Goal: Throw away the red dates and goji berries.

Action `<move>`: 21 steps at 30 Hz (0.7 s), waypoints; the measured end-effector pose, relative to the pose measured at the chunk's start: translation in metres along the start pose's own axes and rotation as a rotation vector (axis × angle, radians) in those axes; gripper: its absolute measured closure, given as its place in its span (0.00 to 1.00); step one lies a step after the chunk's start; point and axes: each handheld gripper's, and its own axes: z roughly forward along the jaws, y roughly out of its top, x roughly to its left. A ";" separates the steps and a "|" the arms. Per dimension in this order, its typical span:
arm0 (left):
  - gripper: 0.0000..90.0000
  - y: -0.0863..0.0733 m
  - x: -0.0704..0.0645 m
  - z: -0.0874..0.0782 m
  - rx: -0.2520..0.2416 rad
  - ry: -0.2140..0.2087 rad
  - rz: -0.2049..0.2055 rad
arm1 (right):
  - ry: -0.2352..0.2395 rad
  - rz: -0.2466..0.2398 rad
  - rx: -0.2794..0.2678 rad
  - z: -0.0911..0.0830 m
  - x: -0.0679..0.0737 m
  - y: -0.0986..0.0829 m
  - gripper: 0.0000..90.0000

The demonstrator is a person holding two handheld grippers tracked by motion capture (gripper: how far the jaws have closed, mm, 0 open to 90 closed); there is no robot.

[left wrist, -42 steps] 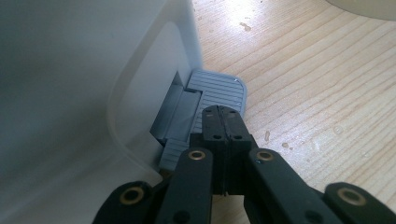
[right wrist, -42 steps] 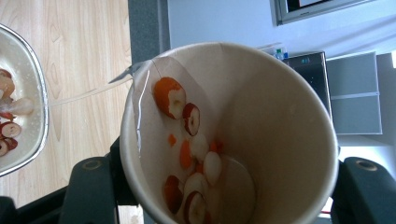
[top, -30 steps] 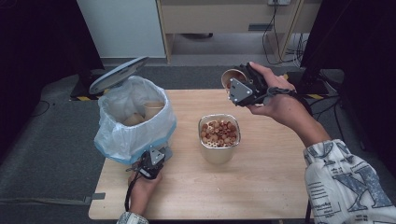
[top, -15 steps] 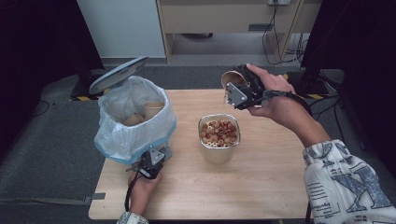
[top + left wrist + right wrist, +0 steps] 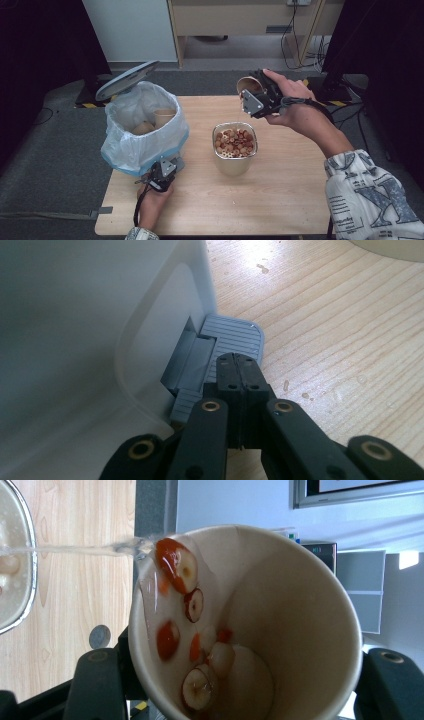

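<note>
**Cup tips further; liquid now streams into the metal container**

My right gripper (image 5: 256, 98) grips the paper cup (image 5: 245, 625), jaws clamped on its sides, held above the worktop (image 5: 280, 200) beyond the metal container (image 5: 235, 147). Compared with a second ago, the cup sits lower and more tilted (a thin stream leaves its rim), so emptying is underway. My left gripper (image 5: 239, 371), jaws closed, presses the bin pedal (image 5: 235, 337).
</note>
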 end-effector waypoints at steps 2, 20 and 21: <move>0.99 0.000 0.000 0.000 0.000 0.000 0.000 | 0.001 0.008 0.010 0.000 -0.001 -0.002 0.38; 0.99 0.000 0.000 0.000 -0.001 0.001 0.000 | 0.011 -0.018 0.002 0.001 0.003 0.006 0.38; 0.99 0.000 0.000 0.000 0.000 0.001 0.000 | 0.011 -0.018 0.002 0.001 0.003 0.006 0.38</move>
